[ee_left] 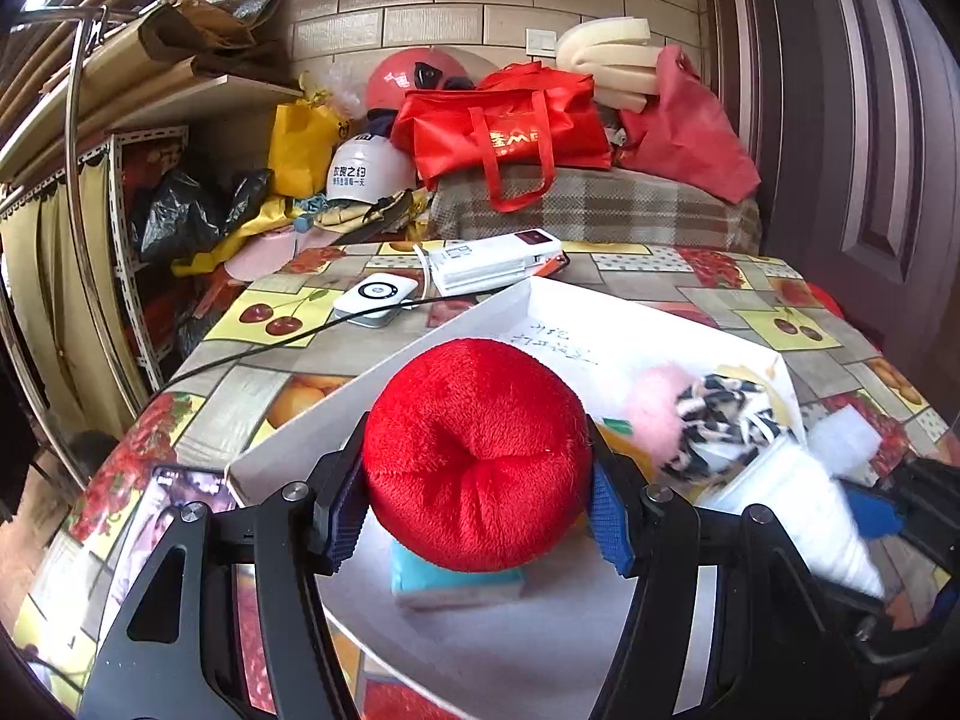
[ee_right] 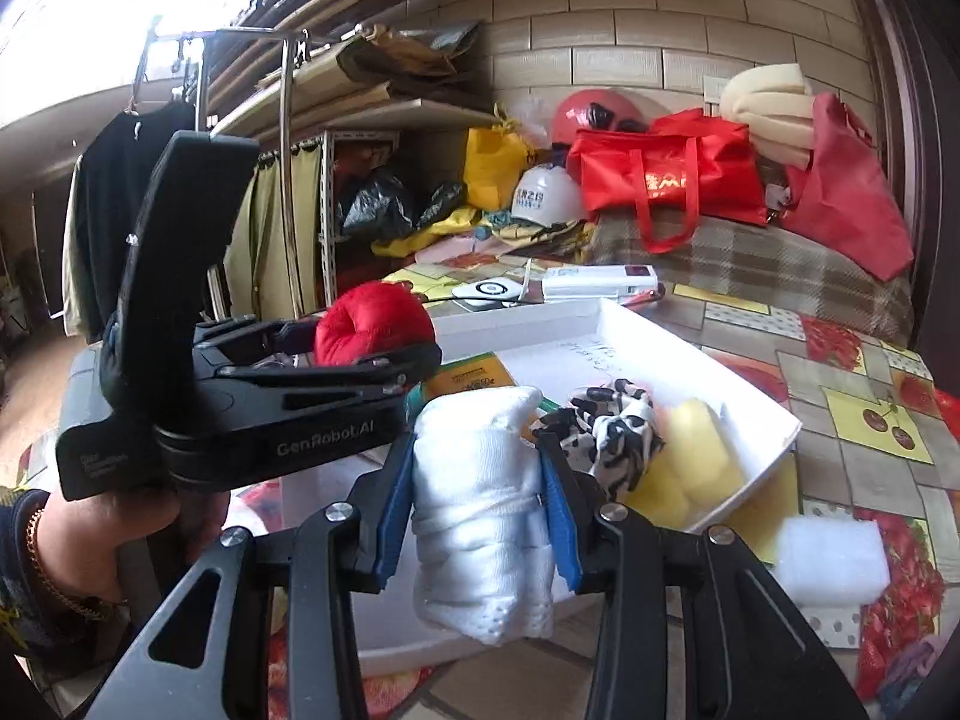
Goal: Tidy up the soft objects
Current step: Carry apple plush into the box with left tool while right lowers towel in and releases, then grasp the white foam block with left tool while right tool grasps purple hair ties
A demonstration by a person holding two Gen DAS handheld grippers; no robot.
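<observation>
My left gripper (ee_left: 477, 480) is shut on a round red plush ball (ee_left: 477, 456), held above the near corner of a shallow white box (ee_left: 576, 306). The same ball (ee_right: 375, 324) shows in the right wrist view, clamped in the left gripper (ee_right: 384, 354) held by a hand. My right gripper (ee_right: 480, 492) is shut on a rolled white cloth (ee_right: 483, 510) just over the box's near edge. Inside the box (ee_right: 774, 414) lie a black-and-white patterned fabric piece (ee_right: 612, 432), a yellow sponge (ee_right: 696, 444), a pink fluffy item (ee_left: 654, 414) and a teal packet (ee_left: 456, 582).
A white foam block (ee_right: 831, 558) lies on the fruit-print tablecloth (ee_right: 840, 372) right of the box. A phone (ee_left: 180, 498) lies at the left. White devices with a cable (ee_left: 492, 264) sit behind the box. Red bags (ee_left: 510, 132), helmets and clutter fill the back.
</observation>
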